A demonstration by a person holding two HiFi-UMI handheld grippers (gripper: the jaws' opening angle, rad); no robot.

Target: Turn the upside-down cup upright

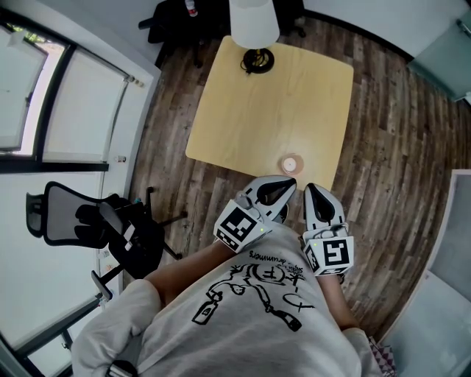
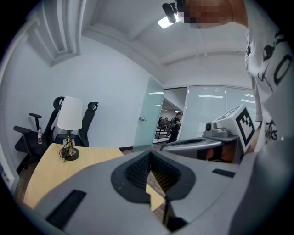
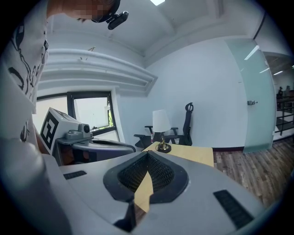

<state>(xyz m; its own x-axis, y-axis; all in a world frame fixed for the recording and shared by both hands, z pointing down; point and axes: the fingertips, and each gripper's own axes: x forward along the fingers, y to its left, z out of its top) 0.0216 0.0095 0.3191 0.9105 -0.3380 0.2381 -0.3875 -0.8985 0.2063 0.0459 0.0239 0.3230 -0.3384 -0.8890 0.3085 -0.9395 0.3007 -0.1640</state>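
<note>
Small pale round cup [image 1: 291,163] sits near the light wooden counter's [image 1: 243,110] front edge, rim-up or base-up unclear, so progress unsettled; left hand-held gripper [image 1: 285,187] and right hand-held gripper [image 1: 313,191] both closed, empty, near it.

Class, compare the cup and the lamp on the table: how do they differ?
Size: the lamp is much bigger than the cup. Colour: the lamp has a white shade and a dark base; the cup is pale orange. Place: the lamp stands at the far edge of the table, the cup close to its near edge. Both rest on it.
</note>
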